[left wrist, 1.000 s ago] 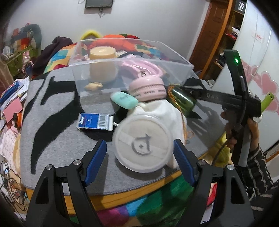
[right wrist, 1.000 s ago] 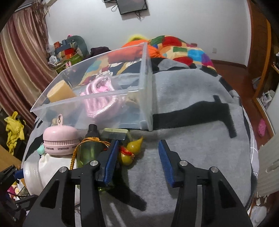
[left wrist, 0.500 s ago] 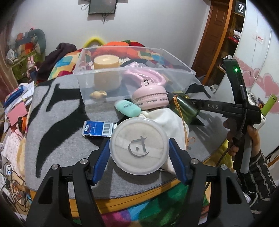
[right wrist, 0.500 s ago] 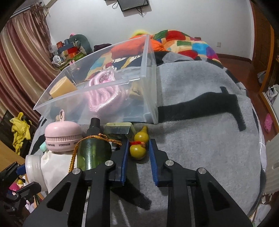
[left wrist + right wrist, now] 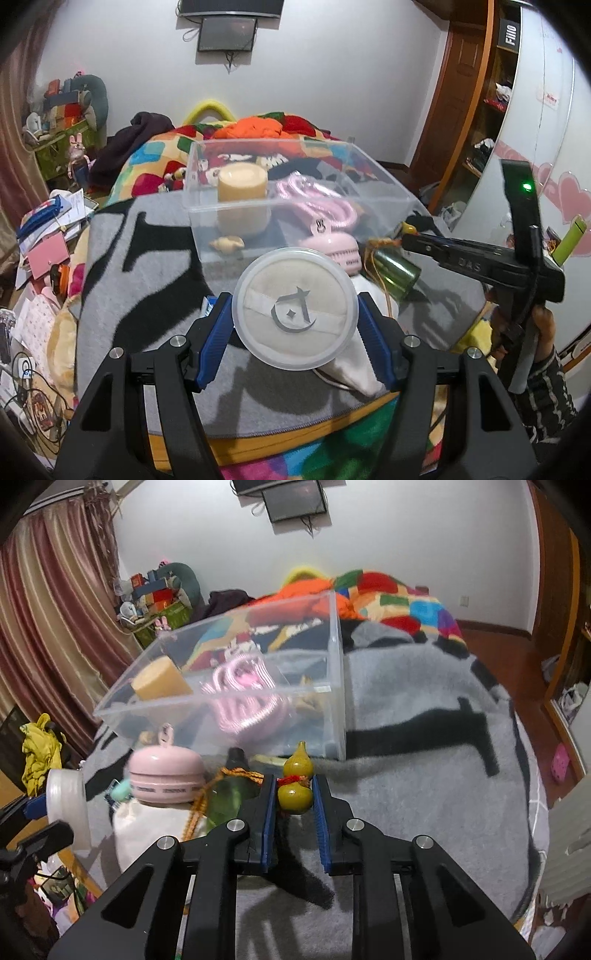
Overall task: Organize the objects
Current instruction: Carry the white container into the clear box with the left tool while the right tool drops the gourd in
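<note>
Both wrist views look steeply down from close above the bed, facing the far wall; both share the clear bin [image 5: 295,206] [image 5: 236,686].

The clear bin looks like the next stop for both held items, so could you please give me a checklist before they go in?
1. Left claw clamps the round puff case: ok.
2. Right claw clamps the small yellow gourd, its jaws having just closed: ok.
3. Both items lifted off the grey blanket: ok.
4. Clear bin open on top: ok.
5. Free space beside the candle and pink cord: ok.
6. Gourd's grip firmness: cannot tell.
</note>
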Tool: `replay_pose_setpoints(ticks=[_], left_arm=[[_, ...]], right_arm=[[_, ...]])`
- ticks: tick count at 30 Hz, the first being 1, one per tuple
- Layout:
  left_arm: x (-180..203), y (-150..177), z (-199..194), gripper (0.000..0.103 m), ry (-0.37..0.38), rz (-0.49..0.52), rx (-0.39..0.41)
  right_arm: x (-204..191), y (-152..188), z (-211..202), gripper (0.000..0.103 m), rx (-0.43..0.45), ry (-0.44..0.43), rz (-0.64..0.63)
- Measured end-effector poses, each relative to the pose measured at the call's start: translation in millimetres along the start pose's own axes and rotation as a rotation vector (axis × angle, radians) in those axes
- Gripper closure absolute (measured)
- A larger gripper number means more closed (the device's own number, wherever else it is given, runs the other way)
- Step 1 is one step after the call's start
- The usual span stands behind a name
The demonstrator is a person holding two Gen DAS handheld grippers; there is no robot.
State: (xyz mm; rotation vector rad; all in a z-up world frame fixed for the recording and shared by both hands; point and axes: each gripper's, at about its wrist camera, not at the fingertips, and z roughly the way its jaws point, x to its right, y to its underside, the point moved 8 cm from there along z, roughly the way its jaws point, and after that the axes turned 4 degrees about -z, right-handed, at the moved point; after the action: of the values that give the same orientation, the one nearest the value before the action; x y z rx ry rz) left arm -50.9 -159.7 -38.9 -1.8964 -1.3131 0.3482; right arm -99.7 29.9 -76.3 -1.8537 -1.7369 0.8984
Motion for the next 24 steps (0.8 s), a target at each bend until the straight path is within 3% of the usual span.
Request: replay_pose_setpoints(ticks=[12, 24], left_arm=[[-11, -35, -2, 0.038, -0.003, -0.023, 0.038], [-18, -69, 2, 0.038, 0.005, -0.039, 0.078]], right_arm=[[-20, -34, -40, 0.085, 0.122, -0.024, -0.047], [-25, -57, -41, 0.085, 0.162, -0.044, -0.065]])
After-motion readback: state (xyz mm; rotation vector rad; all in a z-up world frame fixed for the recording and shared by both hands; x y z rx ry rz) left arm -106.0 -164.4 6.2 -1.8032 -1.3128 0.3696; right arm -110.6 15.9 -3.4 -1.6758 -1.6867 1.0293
